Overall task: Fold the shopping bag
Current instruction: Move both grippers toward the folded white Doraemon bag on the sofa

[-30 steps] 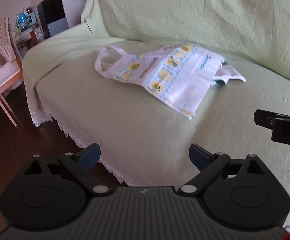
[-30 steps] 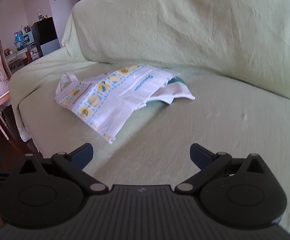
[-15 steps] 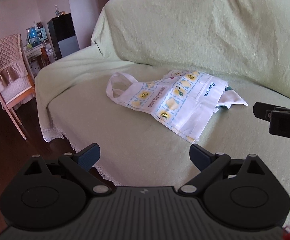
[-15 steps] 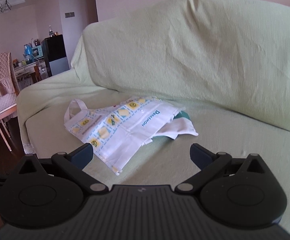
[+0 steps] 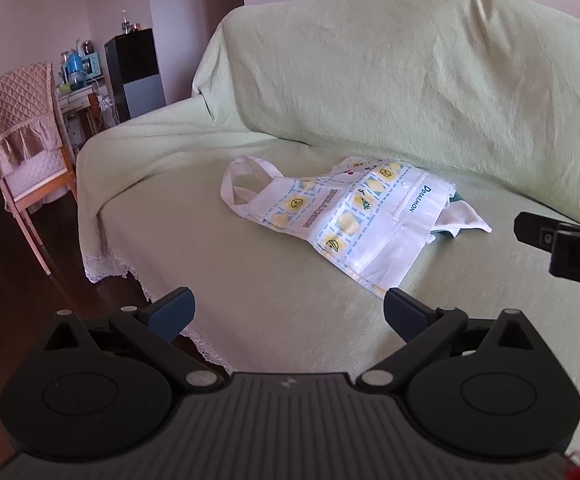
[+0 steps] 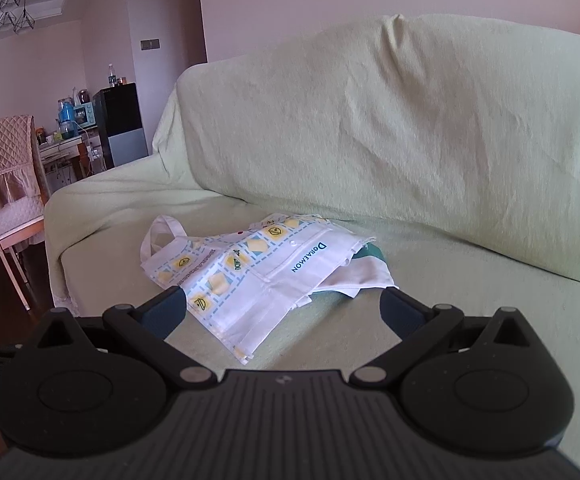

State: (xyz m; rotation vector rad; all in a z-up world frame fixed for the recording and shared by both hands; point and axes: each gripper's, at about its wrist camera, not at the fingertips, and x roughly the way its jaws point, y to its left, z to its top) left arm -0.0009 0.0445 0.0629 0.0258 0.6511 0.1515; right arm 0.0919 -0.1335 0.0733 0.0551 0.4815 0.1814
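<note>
A white shopping bag (image 5: 354, 216) with yellow and blue prints and the word "Doraemon" lies crumpled on the green sofa seat, handles toward the left. It also shows in the right wrist view (image 6: 266, 272). My left gripper (image 5: 288, 312) is open and empty, held above the seat's front edge, short of the bag. My right gripper (image 6: 280, 308) is open and empty, close over the bag's near corner. Its body shows at the right edge of the left wrist view (image 5: 566, 240).
The sofa (image 5: 370, 100) is covered in a pale green throw with a lace hem at the front left. A wooden chair (image 5: 22, 148) with a quilted cover stands on the dark floor at the left. A black fridge (image 5: 134, 72) and a cluttered table stand behind.
Both grippers have tilted upward and drawn back, so the bag sits lower in both views and more of the sofa back and room shows. The bag has not moved.
</note>
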